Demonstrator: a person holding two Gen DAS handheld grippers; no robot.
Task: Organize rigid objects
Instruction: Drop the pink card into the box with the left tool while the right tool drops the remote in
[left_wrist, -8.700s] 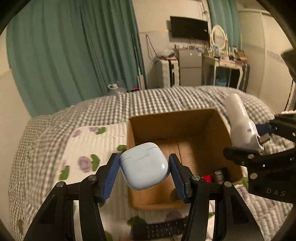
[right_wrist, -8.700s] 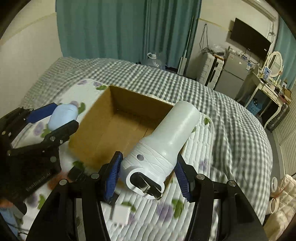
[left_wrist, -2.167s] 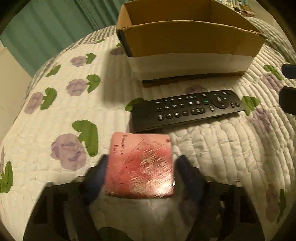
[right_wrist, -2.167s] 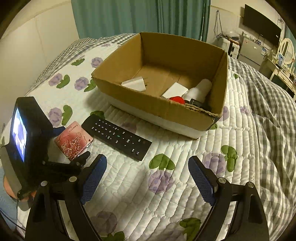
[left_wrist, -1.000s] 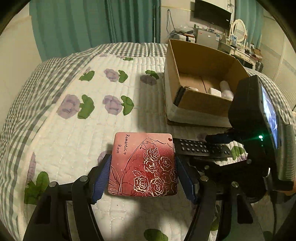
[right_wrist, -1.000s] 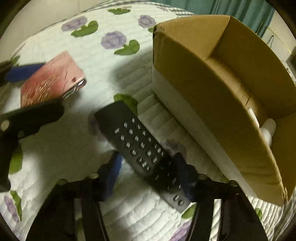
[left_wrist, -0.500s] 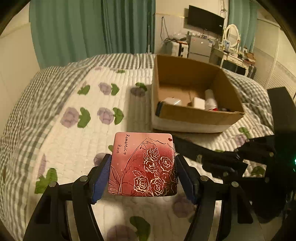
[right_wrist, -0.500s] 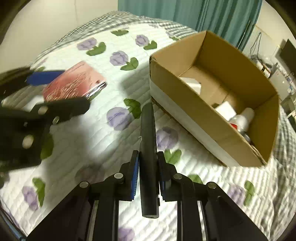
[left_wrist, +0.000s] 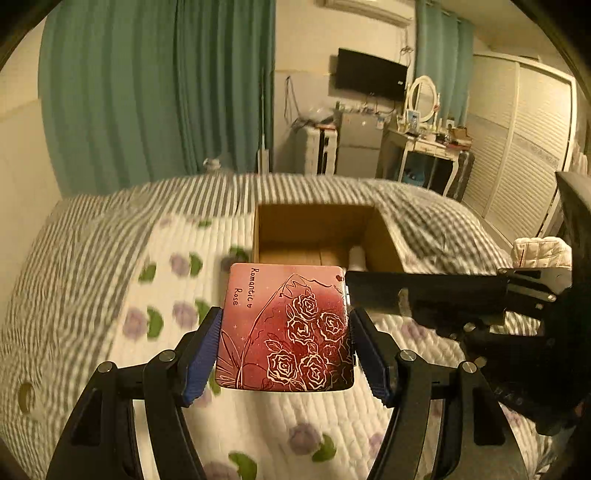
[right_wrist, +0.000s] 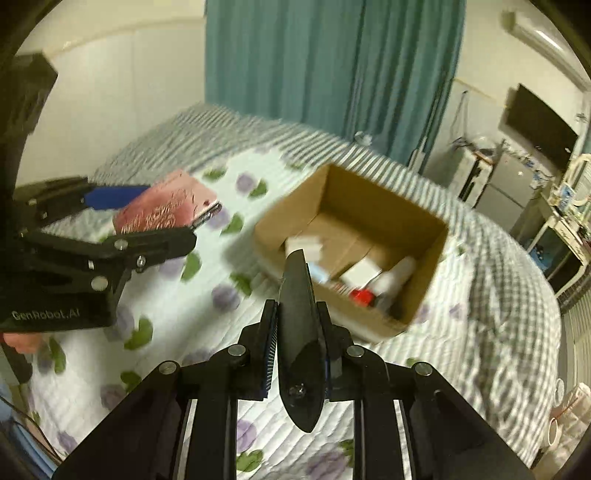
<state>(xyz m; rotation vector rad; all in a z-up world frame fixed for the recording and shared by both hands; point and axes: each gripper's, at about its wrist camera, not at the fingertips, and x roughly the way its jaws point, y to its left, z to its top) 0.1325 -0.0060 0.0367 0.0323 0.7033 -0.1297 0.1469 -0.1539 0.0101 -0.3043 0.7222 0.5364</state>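
Observation:
My left gripper (left_wrist: 286, 350) is shut on a flat red rose-printed case (left_wrist: 286, 328) and holds it in the air above the quilt; the case also shows in the right wrist view (right_wrist: 166, 208). My right gripper (right_wrist: 295, 332) is shut on a black remote control (right_wrist: 299, 332), held edge-up, also seen from the left wrist (left_wrist: 417, 291). The open cardboard box (right_wrist: 428, 236) lies ahead on the bed with a white bottle, white boxes and a red item inside. It also shows in the left wrist view (left_wrist: 314, 218).
The bed has a white quilt with purple flowers (right_wrist: 177, 306) over a grey checked cover (right_wrist: 509, 280). Teal curtains (left_wrist: 147, 92), a wall TV (left_wrist: 369, 77), a dresser with mirror (left_wrist: 424, 144) and white wardrobe doors (left_wrist: 517, 147) stand beyond.
Both grippers have risen higher above the bed with their objects, and the box now looks farther away. Before that, the right gripper closed on the remote and lifted it.

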